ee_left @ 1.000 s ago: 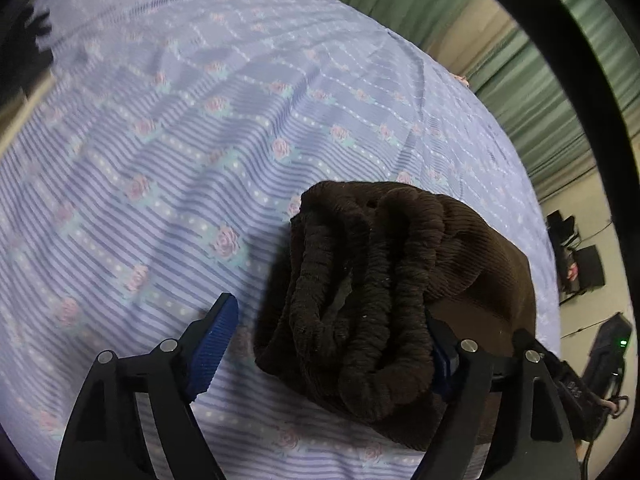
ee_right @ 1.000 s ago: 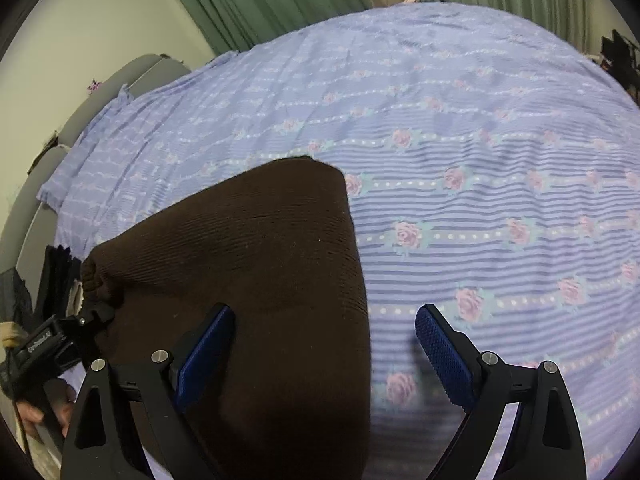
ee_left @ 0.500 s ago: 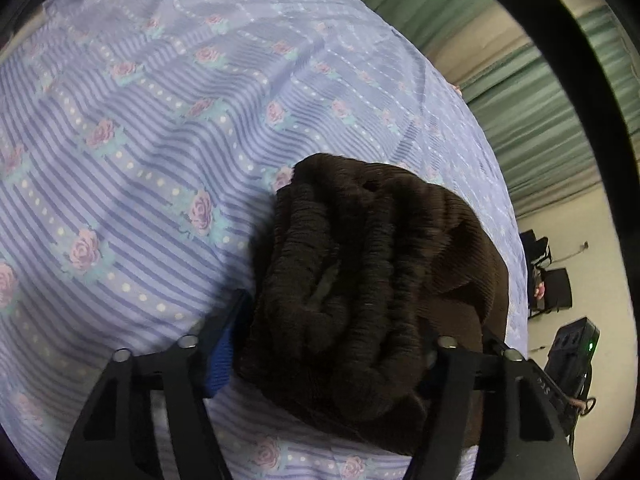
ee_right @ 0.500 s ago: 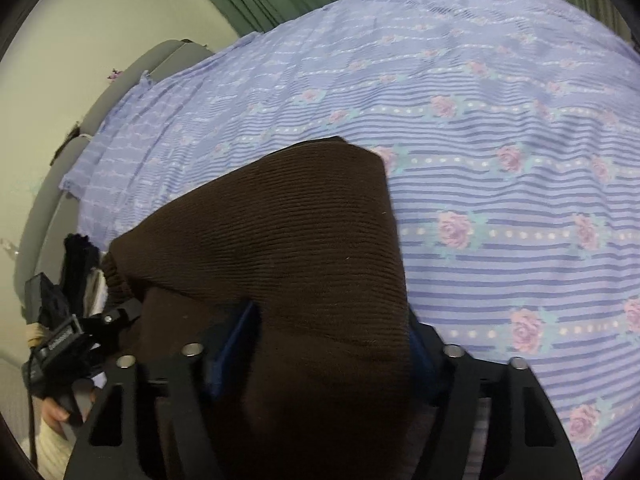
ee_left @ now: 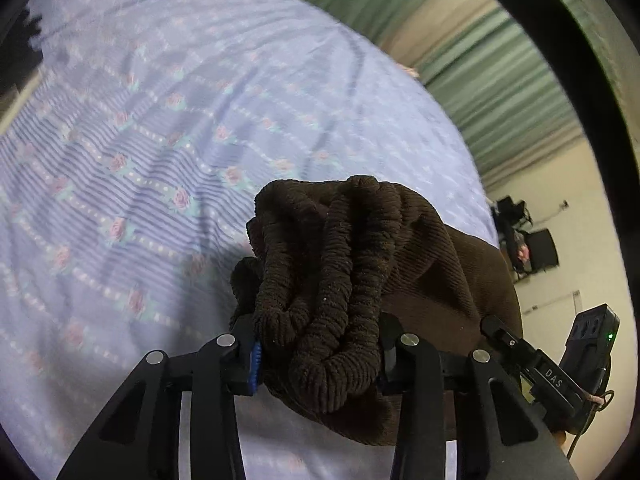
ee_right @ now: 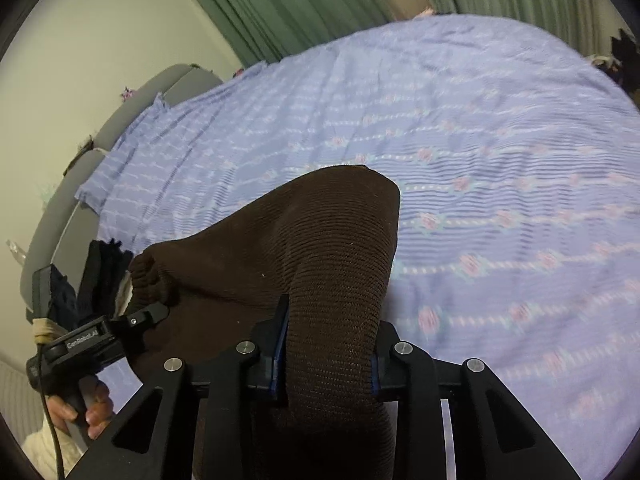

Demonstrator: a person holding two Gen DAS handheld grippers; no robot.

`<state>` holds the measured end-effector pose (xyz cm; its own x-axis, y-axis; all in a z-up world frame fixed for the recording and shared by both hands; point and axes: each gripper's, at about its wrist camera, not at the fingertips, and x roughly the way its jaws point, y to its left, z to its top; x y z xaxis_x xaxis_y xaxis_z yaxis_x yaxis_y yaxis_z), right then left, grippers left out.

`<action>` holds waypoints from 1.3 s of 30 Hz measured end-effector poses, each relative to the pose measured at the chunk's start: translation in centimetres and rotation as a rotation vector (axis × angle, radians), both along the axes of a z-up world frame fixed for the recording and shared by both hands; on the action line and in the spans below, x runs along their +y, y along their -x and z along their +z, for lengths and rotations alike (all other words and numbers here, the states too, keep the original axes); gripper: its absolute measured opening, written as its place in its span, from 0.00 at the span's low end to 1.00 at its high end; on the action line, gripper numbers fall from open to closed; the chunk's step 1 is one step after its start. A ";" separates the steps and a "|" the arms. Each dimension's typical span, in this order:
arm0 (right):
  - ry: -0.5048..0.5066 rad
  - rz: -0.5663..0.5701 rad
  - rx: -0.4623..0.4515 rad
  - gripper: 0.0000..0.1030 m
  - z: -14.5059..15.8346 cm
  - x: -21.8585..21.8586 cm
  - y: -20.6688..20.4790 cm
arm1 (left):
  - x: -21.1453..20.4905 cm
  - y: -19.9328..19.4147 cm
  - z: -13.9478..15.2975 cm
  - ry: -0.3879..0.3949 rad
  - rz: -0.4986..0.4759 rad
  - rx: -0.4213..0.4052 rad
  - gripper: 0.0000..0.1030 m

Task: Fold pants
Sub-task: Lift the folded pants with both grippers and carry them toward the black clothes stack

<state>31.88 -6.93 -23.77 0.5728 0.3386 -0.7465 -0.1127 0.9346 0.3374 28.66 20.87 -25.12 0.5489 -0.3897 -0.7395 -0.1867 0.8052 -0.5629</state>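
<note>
The dark brown corduroy pants (ee_left: 340, 280) are a folded bundle, with the bunched elastic waistband facing the left wrist camera. My left gripper (ee_left: 318, 354) is shut on that waistband end and holds it raised off the bed. In the right wrist view the smooth folded end of the pants (ee_right: 320, 248) passes between the fingers. My right gripper (ee_right: 326, 364) is shut on it, lifted above the sheet. The left gripper's body (ee_right: 92, 340) shows at the pants' far end in the right wrist view.
The bed carries a lilac striped sheet with pink roses (ee_left: 140, 140), also in the right wrist view (ee_right: 500, 200). A grey headboard (ee_right: 132, 112) and green curtains (ee_right: 300, 4) stand behind. Dark clothing (ee_right: 100, 268) lies at the left bed edge. A chair (ee_left: 540, 248) stands on the floor.
Both grippers went from open around the pants to shut on them. The bundle has since risen off the sheet, and both views are blurred by motion.
</note>
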 end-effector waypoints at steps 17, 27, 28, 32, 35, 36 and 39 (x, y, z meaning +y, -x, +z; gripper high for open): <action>0.016 -0.089 -0.250 0.30 18.4 1.0 21.7 | -1.7 15.6 20.2 0.022 -0.092 -0.326 0.38; -0.013 0.041 -0.345 0.30 22.6 2.9 27.6 | -1.0 24.9 25.7 -0.060 0.036 -0.412 0.38; -0.012 0.062 -0.353 0.30 22.8 3.5 27.9 | -0.8 25.7 25.8 -0.059 0.049 -0.415 0.38; 0.000 0.121 -0.363 0.30 23.5 6.0 28.7 | 1.3 27.8 26.2 -0.058 0.105 -0.425 0.38; 0.015 0.163 -0.378 0.30 23.8 8.8 28.9 | 3.8 29.1 26.2 -0.055 0.139 -0.435 0.38; 0.017 0.170 -0.380 0.30 23.7 9.5 28.9 | 5.2 29.4 26.1 -0.054 0.154 -0.438 0.38; 0.016 0.192 -0.378 0.30 23.1 13.3 28.4 | 9.1 30.1 25.4 -0.060 0.170 -0.441 0.38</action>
